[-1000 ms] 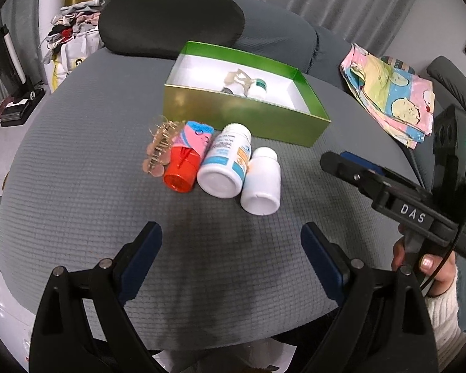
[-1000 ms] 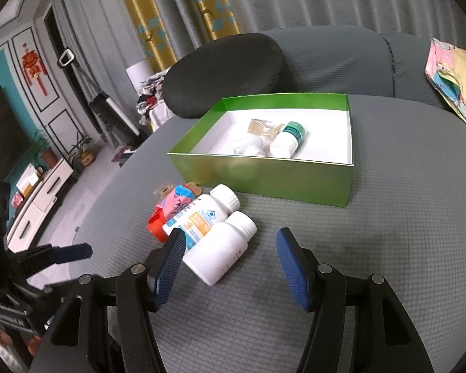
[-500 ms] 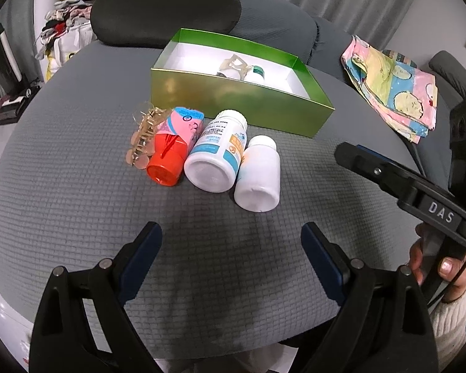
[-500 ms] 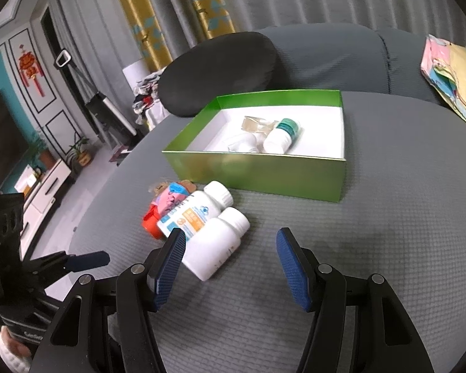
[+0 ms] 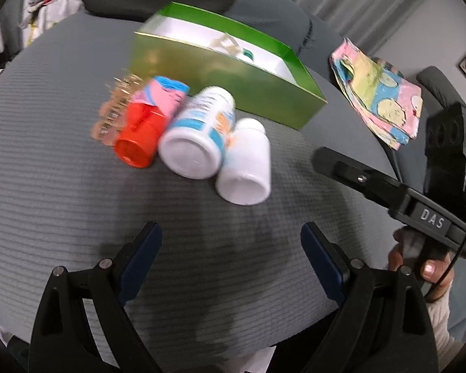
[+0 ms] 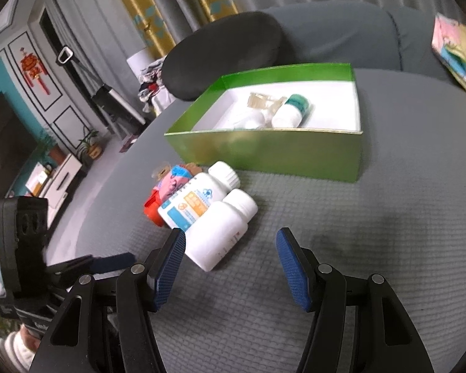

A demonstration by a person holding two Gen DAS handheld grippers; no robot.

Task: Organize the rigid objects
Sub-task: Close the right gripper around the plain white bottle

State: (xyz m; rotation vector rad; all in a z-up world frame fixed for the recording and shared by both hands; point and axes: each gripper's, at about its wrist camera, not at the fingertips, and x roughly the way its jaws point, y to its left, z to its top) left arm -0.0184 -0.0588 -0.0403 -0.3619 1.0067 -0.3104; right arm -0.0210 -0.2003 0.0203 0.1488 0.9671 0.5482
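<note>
Three containers lie side by side on the grey table: a plain white bottle (image 5: 244, 169) (image 6: 220, 231), a larger white bottle with a blue and orange label (image 5: 198, 135) (image 6: 195, 200), and a pink tube with a red cap (image 5: 146, 124) (image 6: 167, 189). A clear hair clip (image 5: 115, 108) lies left of them. Behind stands a green box (image 5: 220, 80) (image 6: 264, 152) holding a green-capped bottle (image 6: 290, 110) and a clear clip (image 6: 259, 101). My left gripper (image 5: 231, 248) is open, short of the bottles. My right gripper (image 6: 231, 262) is open, with the plain white bottle just ahead of its left finger.
A folded pastel cloth (image 5: 385, 96) lies at the table's right edge. A dark round cushion (image 6: 223, 52) and a grey sofa sit behind the box. A person's hand (image 5: 419, 264) grips the right gripper's handle.
The left gripper has come down and closer to the bottles, which now look larger and blurred. The right gripper has barely shifted. Both keep the same width.
</note>
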